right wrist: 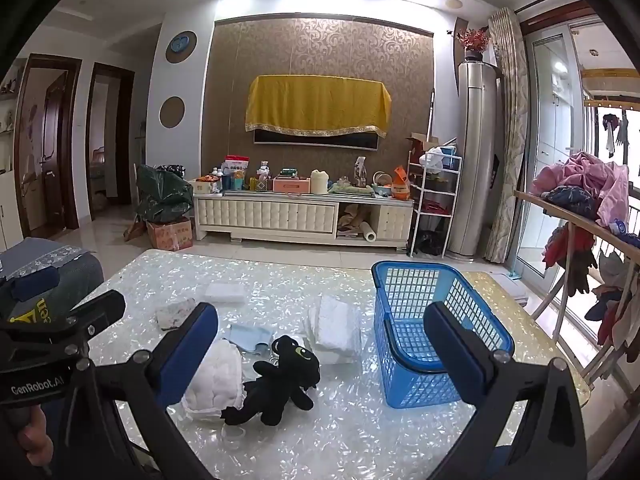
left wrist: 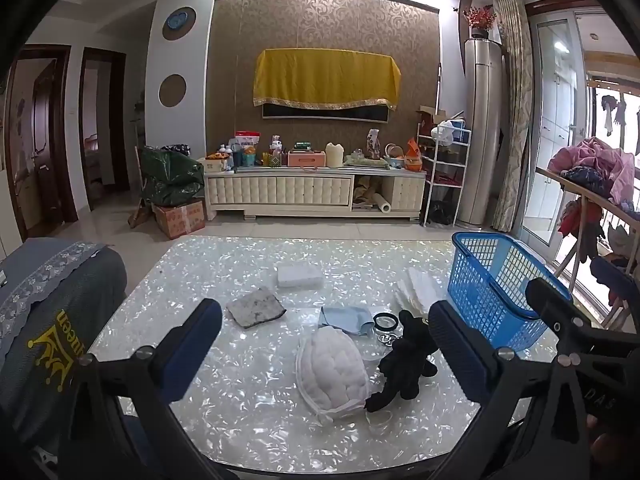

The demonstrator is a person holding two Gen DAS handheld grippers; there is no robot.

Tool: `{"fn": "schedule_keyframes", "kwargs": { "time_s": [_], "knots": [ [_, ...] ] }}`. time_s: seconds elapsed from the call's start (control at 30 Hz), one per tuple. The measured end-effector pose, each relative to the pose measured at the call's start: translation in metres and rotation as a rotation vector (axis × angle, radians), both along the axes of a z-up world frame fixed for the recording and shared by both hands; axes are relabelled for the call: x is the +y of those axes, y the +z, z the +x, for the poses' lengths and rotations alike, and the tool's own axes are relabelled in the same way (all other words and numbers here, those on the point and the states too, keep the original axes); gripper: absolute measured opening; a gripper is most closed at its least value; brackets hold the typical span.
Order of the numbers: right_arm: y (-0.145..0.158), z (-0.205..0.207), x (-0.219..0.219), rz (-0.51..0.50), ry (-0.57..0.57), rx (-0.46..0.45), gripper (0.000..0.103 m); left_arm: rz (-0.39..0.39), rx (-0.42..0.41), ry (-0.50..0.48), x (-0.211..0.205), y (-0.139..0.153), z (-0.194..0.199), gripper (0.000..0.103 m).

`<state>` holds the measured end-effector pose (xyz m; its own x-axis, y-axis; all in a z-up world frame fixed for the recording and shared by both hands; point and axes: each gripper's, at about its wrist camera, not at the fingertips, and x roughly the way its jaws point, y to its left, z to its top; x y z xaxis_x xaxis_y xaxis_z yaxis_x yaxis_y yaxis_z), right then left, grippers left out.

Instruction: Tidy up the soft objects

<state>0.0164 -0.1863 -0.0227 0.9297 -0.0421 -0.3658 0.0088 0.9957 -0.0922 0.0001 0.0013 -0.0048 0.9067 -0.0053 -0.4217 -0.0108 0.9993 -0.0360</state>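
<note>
1. Both grippers, left (left wrist: 326, 338) and right (right wrist: 320, 338), jaws wide, empty.
2. Black plush dragon (right wrist: 280, 378) at 6 o'clock on bench (right wrist: 352, 432), touching padded white pouch (right wrist: 214, 380); grab may snag both.
3. Blue basket (right wrist: 432, 344) at 3 o'clock, light; may tip.

Left gripper (left wrist: 326, 344): black frame, blue pads (left wrist: 460, 338), silver screws. Right gripper (right wrist: 320, 344) looks the same, and white "GenRobot.AI" lettering shows at the left edge. Bare fingers (right wrist: 34, 436) grip low.
</note>
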Motion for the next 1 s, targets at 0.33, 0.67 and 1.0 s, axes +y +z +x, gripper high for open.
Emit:
{"fn": "schedule_keyframes", "kwargs": {
  "time_s": [0.33, 0.67, 1.0],
  "knots": [
    [-0.002, 0.0006, -0.004, 0.006, 0.005, 0.012, 0.103, 0.0, 0.007, -0.001, 0.0009, -0.0018, -0.0006, 0.103],
    [-0.001, -0.0013, -0.0021, 0.002, 0.002, 0.008, 0.103, 0.001, 0.01, -0.002, 0.0008, -0.0034, -0.0005, 0.103],
    [-0.0019, -0.0012, -0.002, -0.002, 0.006, 0.018, 0.103, 0.0, 0.015, 0.0, 0.002, -0.005, -0.0013, 0.103]
  ]
}}
